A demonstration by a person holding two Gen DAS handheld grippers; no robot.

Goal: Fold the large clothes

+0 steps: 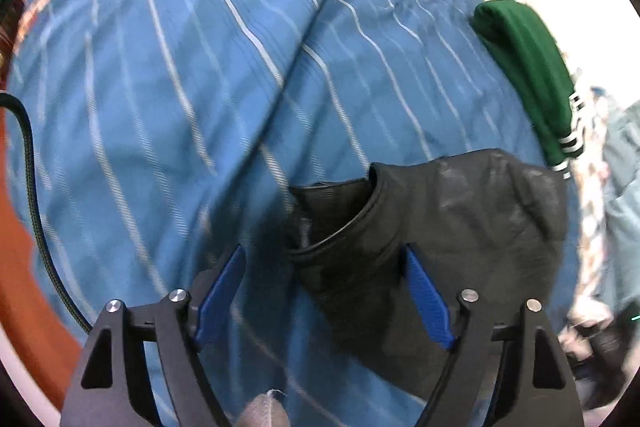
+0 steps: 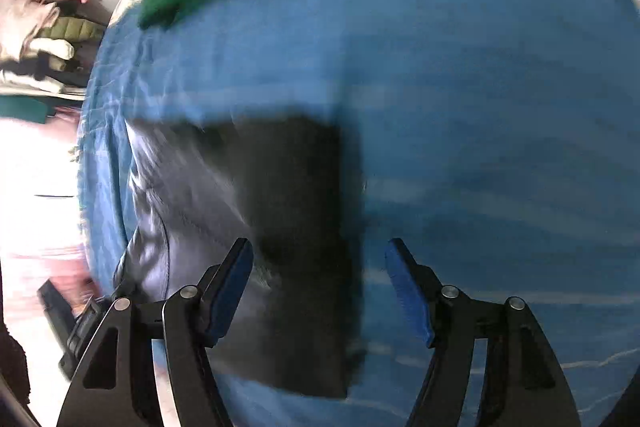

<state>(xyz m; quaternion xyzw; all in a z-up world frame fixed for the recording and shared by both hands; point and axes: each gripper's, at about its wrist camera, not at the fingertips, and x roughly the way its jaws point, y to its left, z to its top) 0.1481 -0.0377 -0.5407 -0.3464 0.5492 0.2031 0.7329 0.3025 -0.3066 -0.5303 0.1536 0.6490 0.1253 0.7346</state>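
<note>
Left gripper (image 1: 324, 291), jaws spread, hung above a folded black garment (image 1: 460, 227) on a blue striped bedspread (image 1: 200, 67); a folded green garment (image 1: 528, 67) lay far right.

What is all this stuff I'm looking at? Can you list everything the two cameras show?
Striped blue bed cover: one, blue with thin white lines, spread under everything.
Folded black garment: one, black, lying on the cover in front of both grippers, collar opening visible.
Folded green garment with white stripes: one, dark green, on the cover beyond the black one, near the edge.
Pile of clothes: one stack, white, olive and pink, off the bed at the right wrist view's left; blurred.
Braided dark cable: one, at the left wrist view's left edge.
Left gripper: one, black with blue pads, open.
Right gripper: one, black with blue pads, open.
</note>
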